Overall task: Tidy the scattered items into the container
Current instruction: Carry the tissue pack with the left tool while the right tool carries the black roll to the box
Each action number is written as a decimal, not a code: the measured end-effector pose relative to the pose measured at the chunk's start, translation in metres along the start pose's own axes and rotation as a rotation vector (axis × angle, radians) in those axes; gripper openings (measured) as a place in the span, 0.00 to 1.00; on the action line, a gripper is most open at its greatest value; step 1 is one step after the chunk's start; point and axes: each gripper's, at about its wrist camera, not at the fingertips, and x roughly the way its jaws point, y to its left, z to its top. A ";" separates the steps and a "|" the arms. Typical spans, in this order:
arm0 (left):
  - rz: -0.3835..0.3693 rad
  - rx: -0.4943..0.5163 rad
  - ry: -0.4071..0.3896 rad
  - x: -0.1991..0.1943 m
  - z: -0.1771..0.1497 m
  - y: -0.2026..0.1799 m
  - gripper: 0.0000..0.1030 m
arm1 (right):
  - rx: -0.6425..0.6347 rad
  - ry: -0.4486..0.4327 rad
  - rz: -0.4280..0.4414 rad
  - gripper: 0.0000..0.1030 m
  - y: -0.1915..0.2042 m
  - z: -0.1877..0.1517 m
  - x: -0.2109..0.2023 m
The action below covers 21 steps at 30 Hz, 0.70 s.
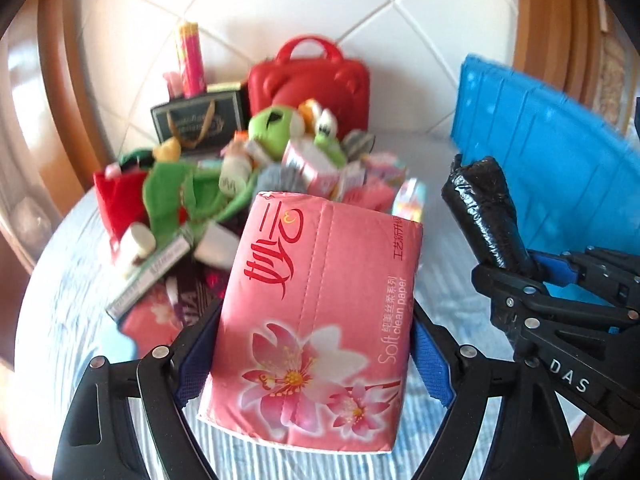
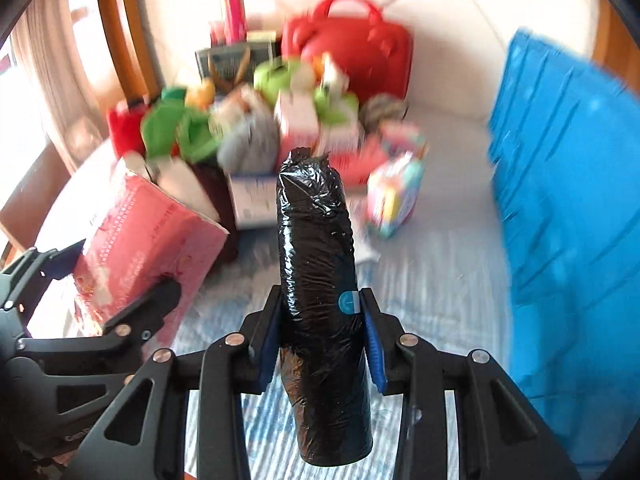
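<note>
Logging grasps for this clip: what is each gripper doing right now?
Left gripper: closed on the pink tissue pack.
Right gripper: closed on the black bag roll.

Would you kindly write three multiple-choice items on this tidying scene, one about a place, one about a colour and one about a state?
1. Where is the blue container in the right wrist view?
A. at the right edge
B. at the left edge
C. under the pile

2. What colour is the handled case behind the pile?
A. yellow
B. red
C. white

3. What is the right gripper doing?
A. standing open and empty
B. clamped on the black roll
C. clamped on the pink tissue pack

Answers: 1 A, it fills the right side. 2 B, the case and handle are red. 3 B, its pads press both sides of the roll.
</note>
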 end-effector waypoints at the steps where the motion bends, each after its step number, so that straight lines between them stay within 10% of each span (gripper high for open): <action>1: -0.010 0.003 -0.024 -0.007 0.006 -0.003 0.83 | 0.006 -0.028 -0.016 0.34 0.006 0.006 -0.008; 10: -0.137 0.054 -0.239 -0.092 0.048 -0.041 0.83 | 0.070 -0.297 -0.171 0.34 -0.009 0.018 -0.152; 21: -0.271 0.151 -0.374 -0.147 0.069 -0.172 0.83 | 0.211 -0.417 -0.330 0.34 -0.123 -0.032 -0.234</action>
